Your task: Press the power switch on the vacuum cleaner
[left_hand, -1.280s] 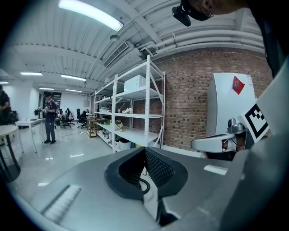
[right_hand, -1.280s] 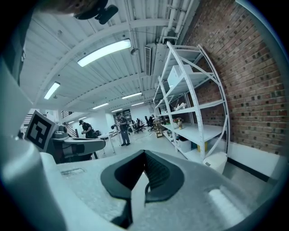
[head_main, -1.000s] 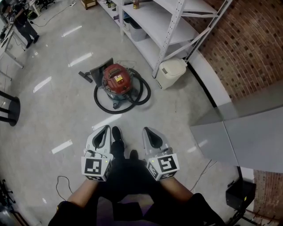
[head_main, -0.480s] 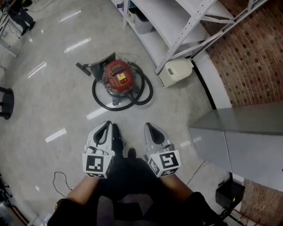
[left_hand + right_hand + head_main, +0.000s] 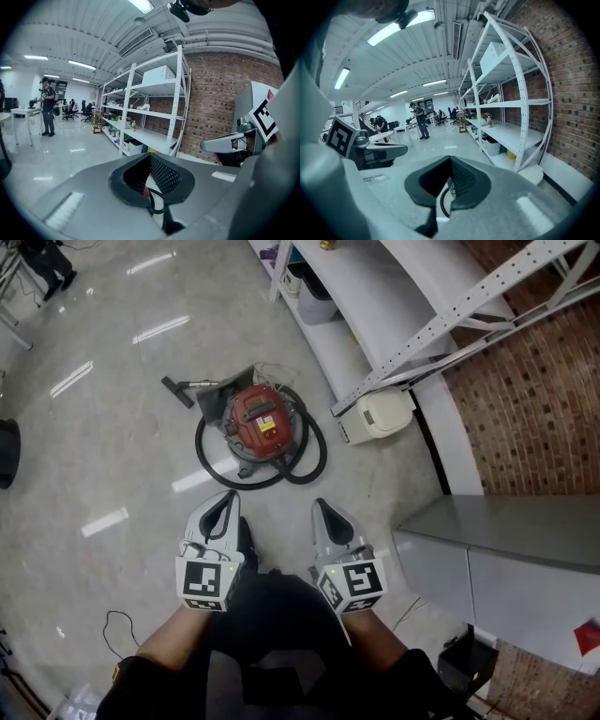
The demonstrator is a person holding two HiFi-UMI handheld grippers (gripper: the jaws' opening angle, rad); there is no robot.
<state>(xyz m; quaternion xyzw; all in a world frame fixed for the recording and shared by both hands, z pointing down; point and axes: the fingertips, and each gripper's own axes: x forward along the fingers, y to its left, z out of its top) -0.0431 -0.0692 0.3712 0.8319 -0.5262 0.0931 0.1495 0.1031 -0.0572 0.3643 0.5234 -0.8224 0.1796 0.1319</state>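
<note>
Both the left gripper and right gripper are seen closed on nothing. No switch can be made out on the upright vacuum cleaner, ringed by its hose.

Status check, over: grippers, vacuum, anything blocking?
Left gripper and right gripper shut, empty. Vacuum cleaner ahead, untouched. Hose looped around its base.

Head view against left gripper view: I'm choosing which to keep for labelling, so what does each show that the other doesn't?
Only head view: the vacuum seen whole, its hose looped round it, and the white bin. Only left gripper view: ceiling lights and a person standing by a table. Both: rack, brick wall, right gripper, plus a sliver of hose.
</note>
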